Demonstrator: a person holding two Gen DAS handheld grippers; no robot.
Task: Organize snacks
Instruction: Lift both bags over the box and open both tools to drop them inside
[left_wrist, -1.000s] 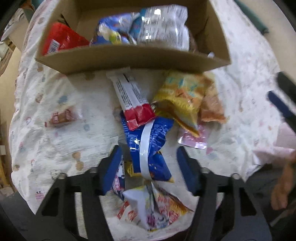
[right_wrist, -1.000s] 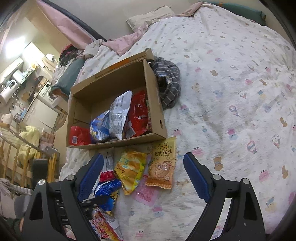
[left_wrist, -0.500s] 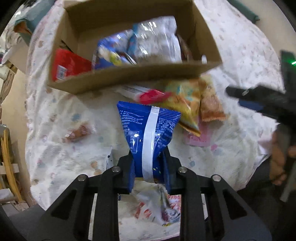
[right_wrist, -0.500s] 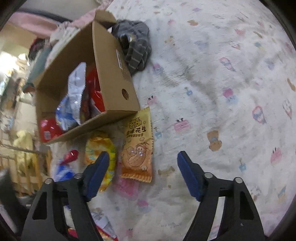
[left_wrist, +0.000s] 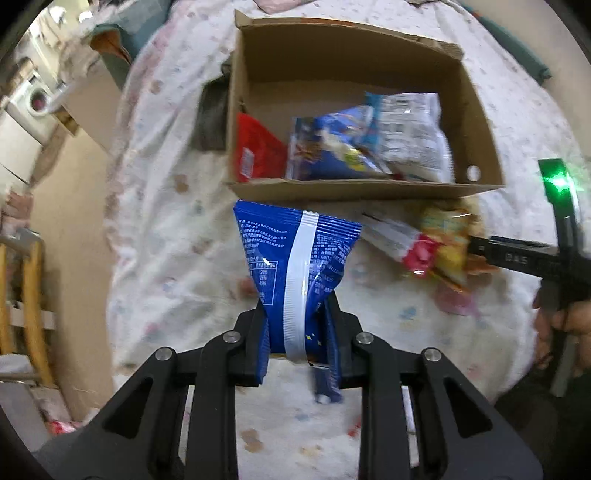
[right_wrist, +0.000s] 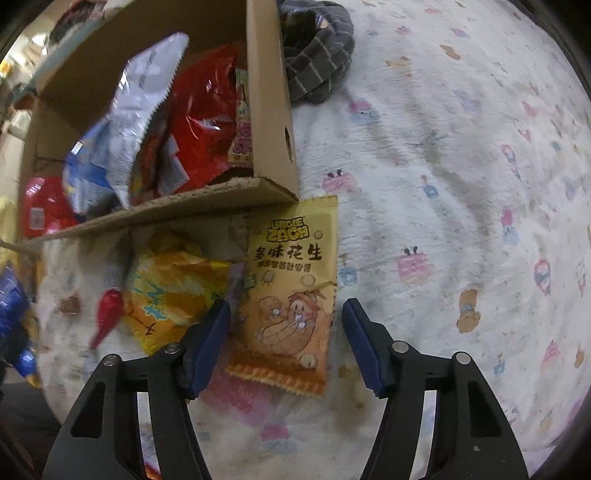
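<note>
Now my left tool (left_wrist: 297, 334) pinches a blue packet (left_wrist: 295, 258); my right tool (right_wrist: 286, 341), closing, straddles the peanut packet (right_wrist: 291, 291) near the snack-filled box (right_wrist: 273, 110).

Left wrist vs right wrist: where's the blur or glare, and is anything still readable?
Left wrist: cardboard box and its snacks smeared, blue snack bag sharp, green LED flare at right. Right wrist: left side soft, peanut packet print readable, glare on the red bag.
</note>
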